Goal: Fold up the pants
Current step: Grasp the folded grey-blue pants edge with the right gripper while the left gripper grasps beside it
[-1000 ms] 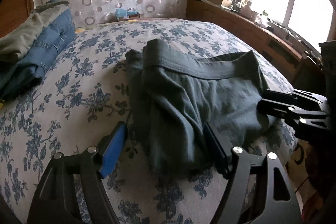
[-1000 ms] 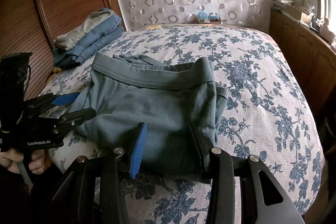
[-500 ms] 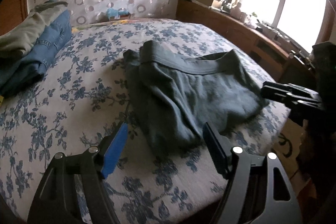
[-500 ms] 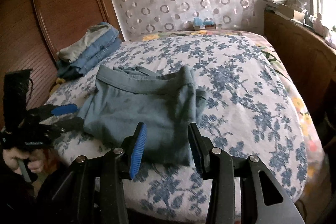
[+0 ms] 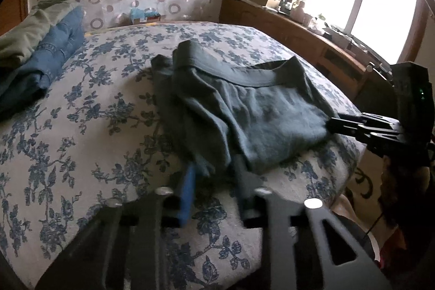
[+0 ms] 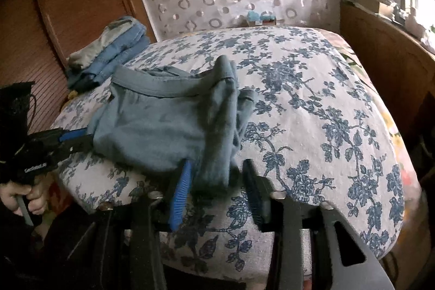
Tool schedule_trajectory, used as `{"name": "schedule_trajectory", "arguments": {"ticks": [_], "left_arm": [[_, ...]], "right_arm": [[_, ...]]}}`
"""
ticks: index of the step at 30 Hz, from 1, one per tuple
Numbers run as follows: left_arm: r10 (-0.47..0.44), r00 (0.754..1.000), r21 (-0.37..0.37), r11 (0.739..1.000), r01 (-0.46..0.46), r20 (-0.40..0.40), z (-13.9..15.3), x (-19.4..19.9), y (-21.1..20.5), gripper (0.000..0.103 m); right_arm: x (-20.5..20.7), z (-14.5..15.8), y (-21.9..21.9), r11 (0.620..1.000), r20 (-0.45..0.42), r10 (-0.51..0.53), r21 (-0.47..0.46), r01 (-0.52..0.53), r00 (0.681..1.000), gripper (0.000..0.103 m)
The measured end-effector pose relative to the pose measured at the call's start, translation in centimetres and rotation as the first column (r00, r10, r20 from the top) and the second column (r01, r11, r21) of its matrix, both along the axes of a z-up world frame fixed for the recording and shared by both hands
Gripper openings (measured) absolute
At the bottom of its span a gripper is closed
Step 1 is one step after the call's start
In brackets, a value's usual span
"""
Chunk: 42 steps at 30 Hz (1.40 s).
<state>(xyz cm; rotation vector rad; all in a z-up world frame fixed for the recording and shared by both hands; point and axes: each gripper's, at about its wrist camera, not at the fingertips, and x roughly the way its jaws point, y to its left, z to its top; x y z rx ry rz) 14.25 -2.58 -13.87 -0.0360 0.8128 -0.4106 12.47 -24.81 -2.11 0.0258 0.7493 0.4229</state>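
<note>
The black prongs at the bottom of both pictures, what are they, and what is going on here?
They are handheld grabbing tools; a person holds one in each hand, each with a camera looking along its two fingers. One picture is from the left tool, the other from the right tool. On the flowered bed lie grey-blue pants, with a pile of folded clothes farther back. Both tools' jaws are closing, each with a near corner of the pants between them.

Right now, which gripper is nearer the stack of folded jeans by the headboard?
Left. The left gripper is closing on the grey pants' near corner on the side toward the folded jeans; the right gripper closes on the opposite corner.
</note>
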Motion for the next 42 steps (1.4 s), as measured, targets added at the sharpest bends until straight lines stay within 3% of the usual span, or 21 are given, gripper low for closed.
{"name": "schedule_trajectory", "arguments": {"ticks": [2,4,13,16,19,21,25,29,34,42], "left_arm": [[0.011,1.000,-0.007,1.000,-0.011,0.010,0.1,-0.1,0.3,0.011],[0.026,1.000,-0.032,0.999,-0.025,0.015,0.6,-0.5,0.9,0.010],[-0.009,1.000,-0.045,0.999,0.009,-0.011,1.4,-3.2,0.6,0.009],[0.001,1.000,-0.031,1.000,-0.001,-0.012,1.9,-3.4,0.5,0.011],[-0.001,1.000,-0.010,1.000,0.001,0.009,2.5,-3.4,0.4,0.019],[-0.002,1.000,-0.007,1.000,0.003,0.029,2.9,-3.4,0.4,0.034],[0.006,0.999,-0.012,1.000,-0.006,0.042,3.6,-2.3,0.7,0.056],[0.000,0.999,-0.003,1.000,0.000,0.034,3.4,-0.2,0.6,0.074],[0.001,0.999,-0.023,1.000,-0.002,-0.047,2.3,3.7,0.7,0.077],[0.034,0.998,0.000,0.999,-0.034,-0.044,2.5,6.7,0.9,0.077]], "right_arm": [[-0.1,0.0,0.0,1.000,0.004,0.018,0.008,-0.018,1.000,0.010],[-0.3,0.4,-0.3,1.000,0.026,0.012,0.008,-0.013,1.000,0.009],[-2.7,0.9,-1.8,0.998,0.031,0.032,0.050,-0.034,0.999,0.008],[-2.9,1.0,-1.5,0.999,0.027,0.036,0.025,-0.037,0.999,0.009],[-3.1,1.5,-1.5,0.999,0.044,0.029,0.023,-0.030,0.999,0.013],[-3.3,2.0,-1.5,1.000,0.065,0.018,0.016,-0.019,0.998,0.017],[-3.5,2.8,-1.6,1.000,0.093,0.004,0.027,-0.007,0.996,0.045],[-2.2,2.7,-1.0,1.000,0.080,0.004,0.017,-0.006,0.997,0.052],[0.9,1.8,-0.2,1.000,0.029,-0.002,0.017,0.001,1.000,0.053],[4.5,0.7,0.4,0.999,-0.050,-0.041,0.005,0.041,0.998,0.053]]}}
